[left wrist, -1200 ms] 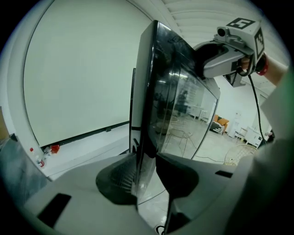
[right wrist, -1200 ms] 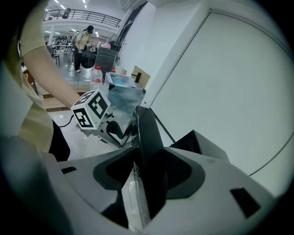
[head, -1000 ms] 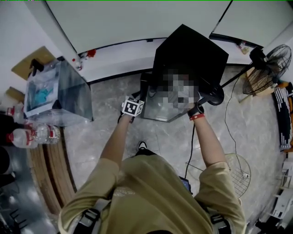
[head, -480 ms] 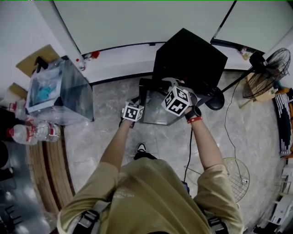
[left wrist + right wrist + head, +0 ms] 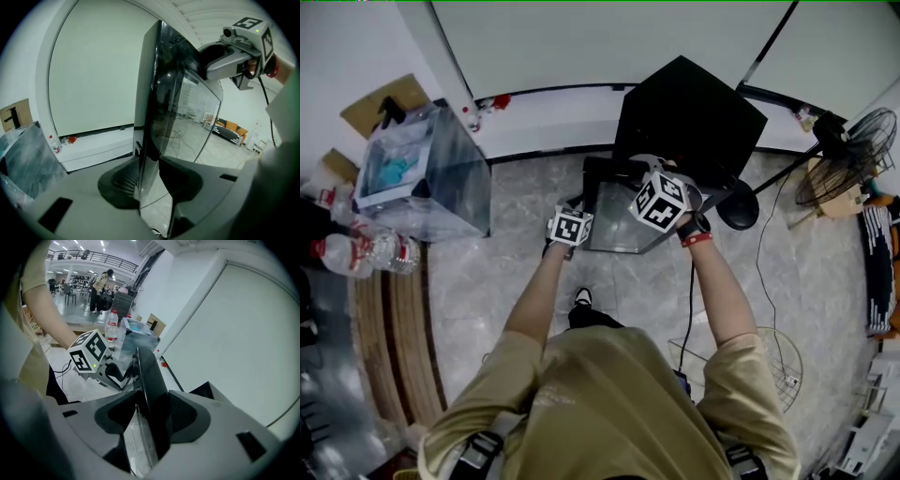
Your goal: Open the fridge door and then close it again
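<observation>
Looking down on the fridge (image 5: 689,103), parked on the floor by the wall, with the door (image 5: 176,117) ajar and well clear of the cabinet front. And clamped by both hands! Closed on the door's free edge with the left gripper (image 5: 149,180), fingers (image 5: 117,180) pressing either face, that edge running upright straight through the gap. Biting the same door with the right gripper (image 5: 149,416), up by the top, shut on it too, only set a little wider. Left nearer the outer corner, right nearer the cabinet. Nothing to reach for, then: already dead centre between both pairs of fingers. Probably mid-swing; opening or closing, impossible to call from here. Next, likely a sweep along the hinge arc, both hands travelling together, no twisting across the glass.
</observation>
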